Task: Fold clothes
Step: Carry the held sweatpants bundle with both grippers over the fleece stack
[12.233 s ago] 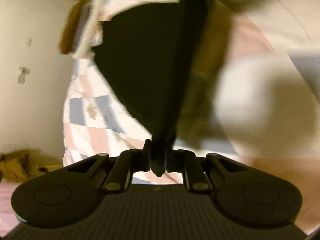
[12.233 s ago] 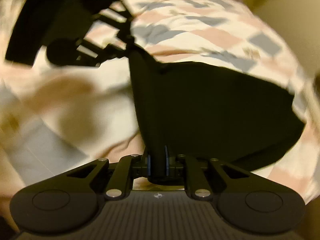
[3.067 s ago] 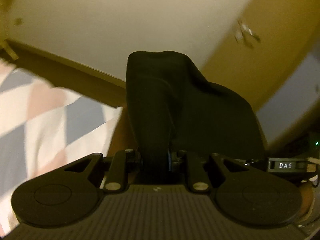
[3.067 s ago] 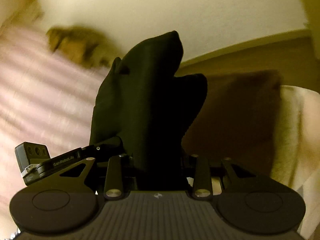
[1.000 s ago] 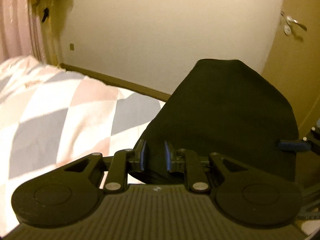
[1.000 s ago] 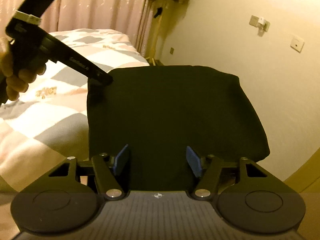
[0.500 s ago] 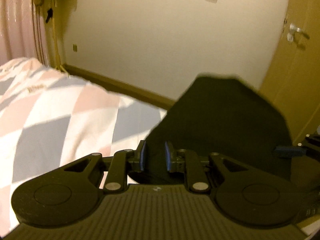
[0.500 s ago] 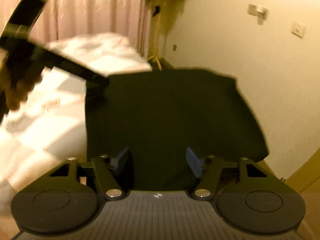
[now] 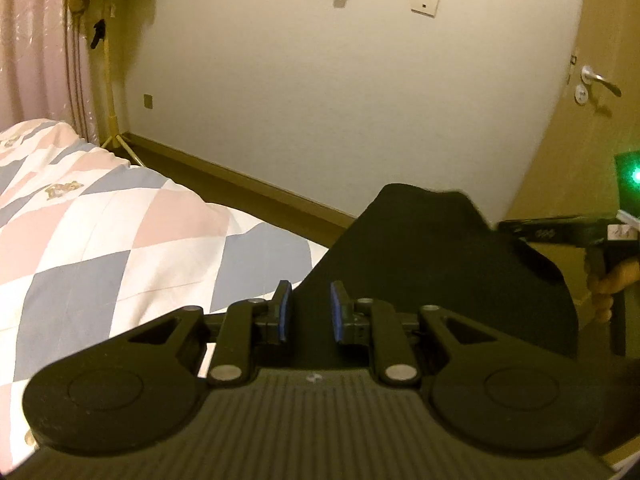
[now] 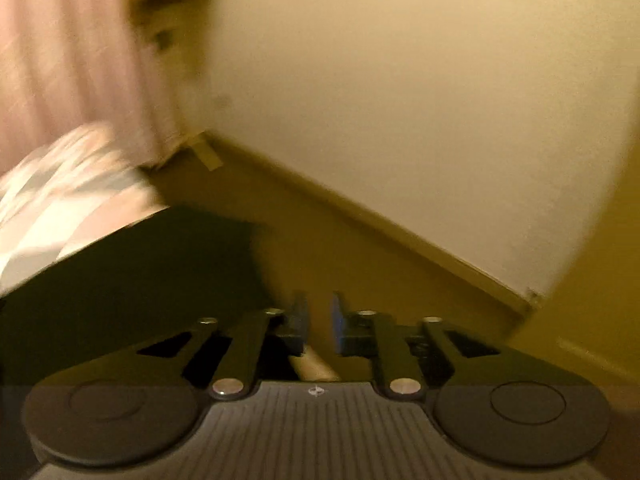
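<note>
Both grippers, left (image 9: 307, 312) and right (image 10: 319, 322), now gape empty, having let go of the black garment (image 9: 432, 264), folded on the bed (image 9: 100, 232).

No legible text; faint marking on right gripper (image 9: 552, 233), unreadable.

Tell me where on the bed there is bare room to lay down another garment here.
The checked quilt lies bare from the curtain side across to the black garment, which covers the bed's corner by the door. That corner is crowded: the left gripper hovers at the garment's edge and the right gripper reaches in beside it. The right wrist view is too blurred to add more.
</note>
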